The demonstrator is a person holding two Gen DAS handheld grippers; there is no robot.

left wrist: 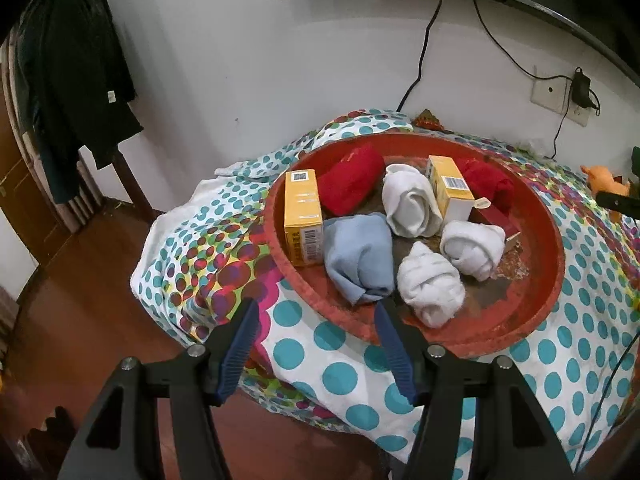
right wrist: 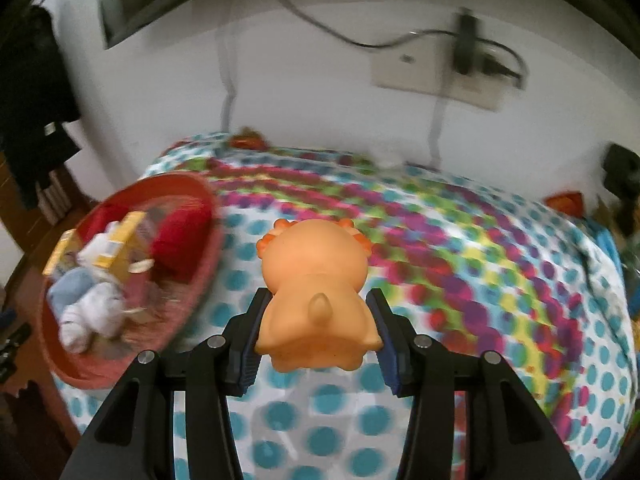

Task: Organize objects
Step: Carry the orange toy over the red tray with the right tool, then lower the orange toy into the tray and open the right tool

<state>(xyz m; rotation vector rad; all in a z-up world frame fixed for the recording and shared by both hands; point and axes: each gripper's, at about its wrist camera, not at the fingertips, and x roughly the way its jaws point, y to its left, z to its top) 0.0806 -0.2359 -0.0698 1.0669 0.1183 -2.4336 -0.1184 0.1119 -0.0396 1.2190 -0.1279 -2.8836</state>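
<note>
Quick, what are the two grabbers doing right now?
Left gripper: open, holding nothing.
Right gripper: closed on the orange toy.

smooth rubbery toy (right wrist: 316,292), worn red tray (left wrist: 520,332)

Orange toy (right wrist: 316,280), red tray (left wrist: 420,330), seemingly teal-dotted, multicoloured cloth (left wrist: 348,376).

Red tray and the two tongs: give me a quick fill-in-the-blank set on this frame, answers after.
1. The right tongs are shut on an orange ____.
2. The light blue cloth lies inside the red ____.
3. The left tongs hold ____.
4. The number of yellow boxes in the tray is ____.

Missing words: toy; tray; nothing; two
</note>
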